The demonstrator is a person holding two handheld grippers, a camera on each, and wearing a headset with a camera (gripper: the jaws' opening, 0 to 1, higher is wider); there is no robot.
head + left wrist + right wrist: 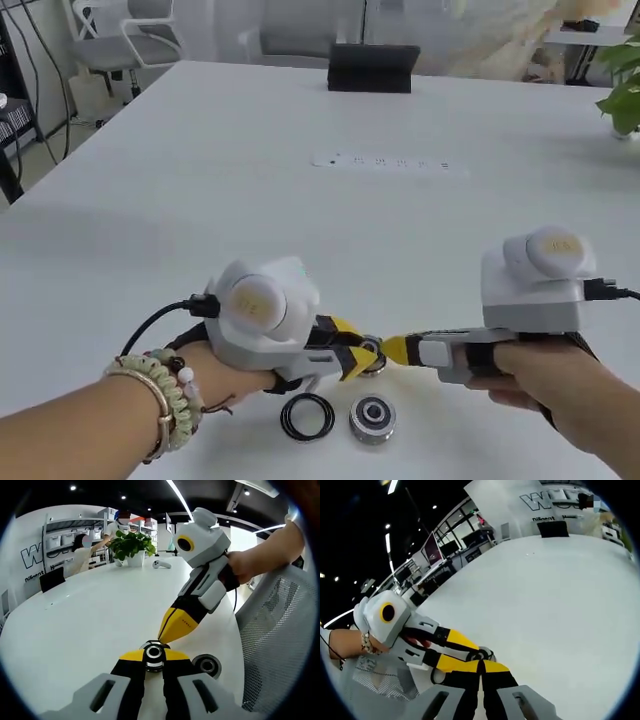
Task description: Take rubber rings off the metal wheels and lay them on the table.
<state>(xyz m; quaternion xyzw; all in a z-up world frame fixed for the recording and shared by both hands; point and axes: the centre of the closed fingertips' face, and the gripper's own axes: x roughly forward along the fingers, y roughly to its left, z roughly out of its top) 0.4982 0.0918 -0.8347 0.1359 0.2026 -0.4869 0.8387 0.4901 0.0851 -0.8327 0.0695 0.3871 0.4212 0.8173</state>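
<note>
A white table [300,180] stretched away from the viewer, and two hand-held grippers met low over its near end. The left gripper [354,357], coming in from the left in the head view, was clamped on a small metal wheel [373,358], with its two yellow jaws pressing the wheel from either side. The right gripper [395,350] came in from the right with its yellow jaws drawn together into a single point. That point touched the rim of the metal wheel, but whether it had nipped any rubber could not be made out. Nearer the viewer, black rubber rings [307,416] lay flat on the table, overlapping one another. Just beside them to the right, and apart from them, a second metal wheel [372,420] lay flat on its side. Farther along the table were a flush socket strip [380,162] and a dark upright tablet [372,68].
</note>
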